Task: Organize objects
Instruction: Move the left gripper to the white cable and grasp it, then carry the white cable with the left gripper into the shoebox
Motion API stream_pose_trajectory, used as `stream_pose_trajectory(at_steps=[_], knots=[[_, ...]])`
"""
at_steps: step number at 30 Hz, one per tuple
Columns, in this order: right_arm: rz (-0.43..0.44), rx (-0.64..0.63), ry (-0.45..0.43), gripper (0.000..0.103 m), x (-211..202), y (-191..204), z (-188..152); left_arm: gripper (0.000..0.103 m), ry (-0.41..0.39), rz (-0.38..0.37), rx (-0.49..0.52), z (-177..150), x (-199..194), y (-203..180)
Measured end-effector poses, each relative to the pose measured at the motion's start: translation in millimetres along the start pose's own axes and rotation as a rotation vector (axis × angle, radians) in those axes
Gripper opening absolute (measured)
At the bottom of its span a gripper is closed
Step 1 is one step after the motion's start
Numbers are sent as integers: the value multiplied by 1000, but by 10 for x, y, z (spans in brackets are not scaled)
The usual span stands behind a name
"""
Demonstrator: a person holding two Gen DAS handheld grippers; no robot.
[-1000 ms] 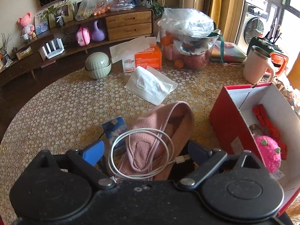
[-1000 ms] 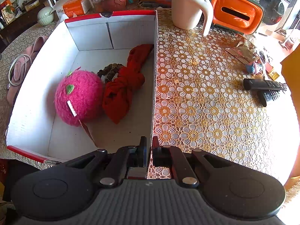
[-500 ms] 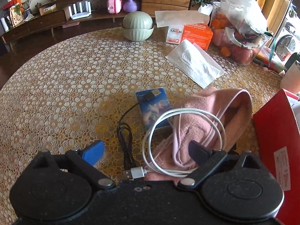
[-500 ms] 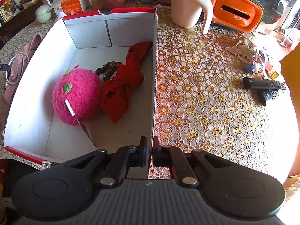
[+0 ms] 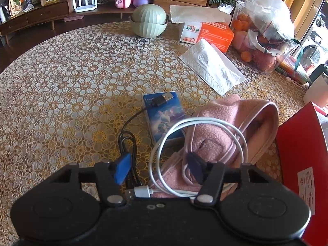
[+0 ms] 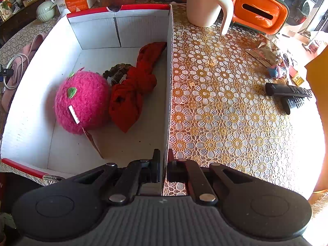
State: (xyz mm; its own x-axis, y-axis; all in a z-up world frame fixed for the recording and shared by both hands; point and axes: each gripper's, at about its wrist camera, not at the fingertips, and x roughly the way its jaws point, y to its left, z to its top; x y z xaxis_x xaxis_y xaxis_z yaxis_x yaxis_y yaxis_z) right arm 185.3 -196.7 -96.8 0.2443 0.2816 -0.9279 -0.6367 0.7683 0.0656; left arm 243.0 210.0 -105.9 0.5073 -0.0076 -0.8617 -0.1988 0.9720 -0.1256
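The box [image 6: 170, 65], pinched by the right hand-held gripper [image 6: 163, 169], holds a plush ball [image 6: 82, 102] and red cloth [image 6: 133, 90], while the white cable [image 5: 196, 160], pink cloth [image 5: 231, 131] and blue pack [image 5: 164, 116] still wait on the counter [image 5: 71, 78] under the released left hand-held gripper [image 5: 158, 169].

The white end panel of the orange cardboard tissue box [image 5: 206, 33] on the tabletop carries the brand "KAIXIN" in teal letters, with a large orange "2" printed below it; the white print on its orange side is too small to read. In the right wrist view, the crumpled brown foil wrapper [image 6: 263, 54] lying on the tabletop shows "FEZHOUSHI", its first letters hidden in a fold. The white sticker on the red cardboard box wall [image 5: 301, 153] bears small red print that cannot be read.
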Motion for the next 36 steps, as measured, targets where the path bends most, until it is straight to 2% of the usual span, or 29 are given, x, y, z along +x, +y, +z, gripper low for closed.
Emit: stream_pose_trajectory(at_steps=[3, 5, 6, 7, 8, 10, 19, 36], knots=[[-1, -2, 0, 4, -3, -1, 2, 47, 4, -18, -5, -4, -10, -7], [-1, -2, -1, 4, -3, 0, 1, 34, 7, -30, -5, -7, -22, -20], [-1, -2, -1, 4, -4, 1, 1, 32, 6, -27, -4, -8, -31, -31], [-3, -4, -1, 4, -5, 0, 0, 25, 5, -22, 1, -9, -42, -46], [-3, -4, -2, 4, -5, 0, -1, 13, 4, -15, 7, -12, -54, -59], [-3, -5, -2, 4, -5, 0, -1, 5, 10, -7, 11, -23, -87, -74], [-3, -13, -12, 5, -12, 3, -9, 2, -37, -34, 77, -98, -503, -255], [11, -31, -23, 5, -10, 37, -28, 1, -160, -119, 246, -100, -1387, -1026]])
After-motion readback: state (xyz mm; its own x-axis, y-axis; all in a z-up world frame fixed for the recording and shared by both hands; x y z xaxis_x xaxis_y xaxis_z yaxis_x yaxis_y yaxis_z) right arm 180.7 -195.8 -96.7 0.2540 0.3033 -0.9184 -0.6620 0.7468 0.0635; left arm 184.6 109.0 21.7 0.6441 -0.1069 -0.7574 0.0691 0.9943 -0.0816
